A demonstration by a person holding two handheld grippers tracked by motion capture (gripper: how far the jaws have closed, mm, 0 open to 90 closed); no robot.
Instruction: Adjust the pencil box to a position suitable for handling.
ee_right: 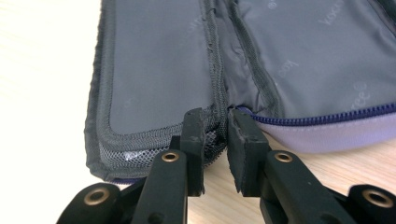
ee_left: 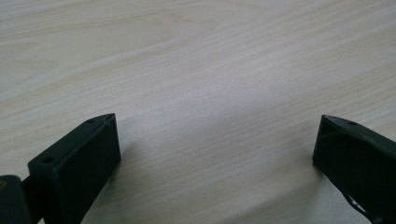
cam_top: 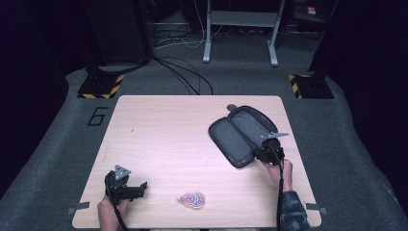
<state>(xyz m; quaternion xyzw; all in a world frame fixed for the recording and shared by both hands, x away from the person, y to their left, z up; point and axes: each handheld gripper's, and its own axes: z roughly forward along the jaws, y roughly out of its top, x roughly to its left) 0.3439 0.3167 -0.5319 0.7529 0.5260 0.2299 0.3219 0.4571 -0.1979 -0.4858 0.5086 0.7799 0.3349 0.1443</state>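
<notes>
**Right now: right gripper pinched the open case at its near end**

Case [cam_top: 243, 132] lay unzipped and spread flat near the table's [cam_top: 159, 139] right edge, slightly toward the far side, both lined halves facing up. A small zip pull or tab showed at its far end; too small to tell which. In the right gripper view the case [ee_right: 196, 60] showed grey lining, a mesh pocket on one half and a blue zipper along the other.

Right gripper [cam_top: 265, 150] sat at the case's near end, jaws nearly together, pads pressed on the folded seam where the two halves meet [ee_right: 227, 122]. So it held the case by the hinge fabric.

Left gripper [cam_top: 137, 187] rested near the table's near left corner, jaws wide apart over bare wood [ee_left: 212, 154], gripping nothing.

A small pink and blue patterned item [cam_top: 192, 199] lay by the near edge, between the hands and well apart from the case.

Judgement: the grip on the spine was shallow, so pulling or lifting should be slow and level, or the fabric could slip out. Better to bite deeper, and have the left gripper steady the far half before moving anything.
</notes>
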